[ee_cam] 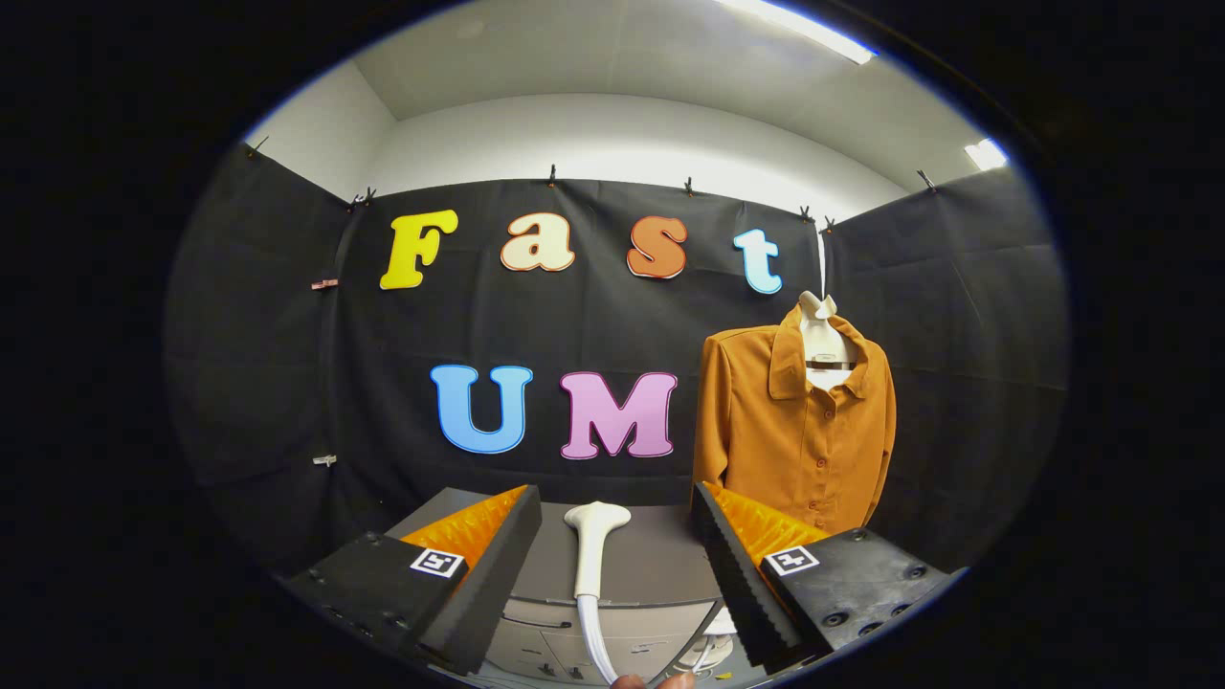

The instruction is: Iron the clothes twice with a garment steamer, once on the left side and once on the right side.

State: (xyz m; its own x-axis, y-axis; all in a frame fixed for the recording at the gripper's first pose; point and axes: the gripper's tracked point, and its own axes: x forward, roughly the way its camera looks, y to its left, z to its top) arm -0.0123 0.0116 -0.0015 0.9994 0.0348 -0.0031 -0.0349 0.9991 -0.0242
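Ahead, my claw (612,565) gapes wide; white plastic steamer head (595,545) stands upright between its fingers, orange button-front shirt (799,421) far right.

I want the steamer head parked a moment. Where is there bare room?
The grey cabinet top is bare either side of the steamer head, between the open hand-held gripper fingers. It is crowded toward the shirt and the hose below.

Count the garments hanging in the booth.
1: an orange shirt on a hanger, beyond the right finger of the open tongs. The steamer head stands between the fingers.
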